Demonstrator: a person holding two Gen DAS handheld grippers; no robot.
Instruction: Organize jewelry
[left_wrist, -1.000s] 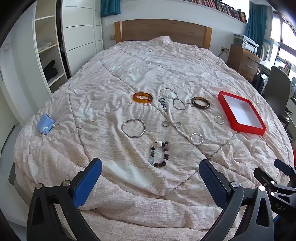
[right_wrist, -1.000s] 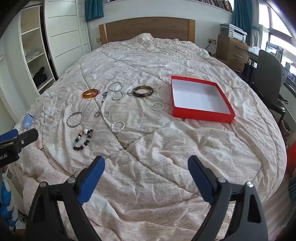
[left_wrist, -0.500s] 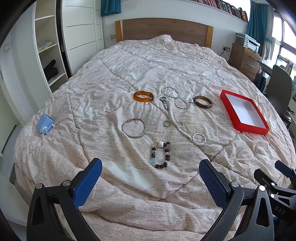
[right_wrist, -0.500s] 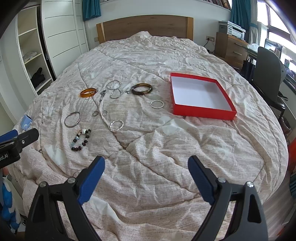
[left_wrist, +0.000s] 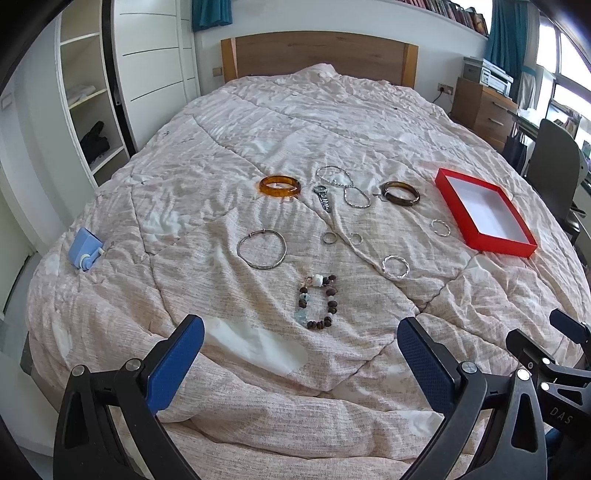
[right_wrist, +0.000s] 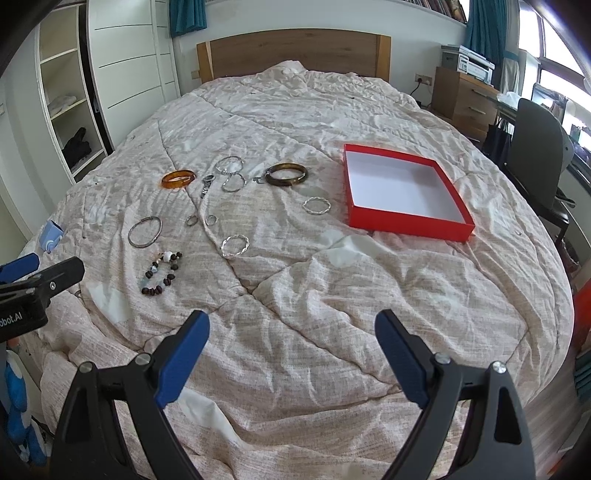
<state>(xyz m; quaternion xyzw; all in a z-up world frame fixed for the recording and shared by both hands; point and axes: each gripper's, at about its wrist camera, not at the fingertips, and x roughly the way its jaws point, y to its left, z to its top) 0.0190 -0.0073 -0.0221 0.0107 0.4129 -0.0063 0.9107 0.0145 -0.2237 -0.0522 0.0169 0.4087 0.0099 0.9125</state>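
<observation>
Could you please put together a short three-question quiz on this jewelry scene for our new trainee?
1. True or false: the red box already holds a bracelet.
2. Which piece lies nearest the left gripper: A) amber bangle B) beaded bracelet C) dark bangle?
3. Fill in: both grippers, including the right gripper, are ____ and hold nothing.

Key: 1 false, the box is empty; 2 B; 3 open.
</observation>
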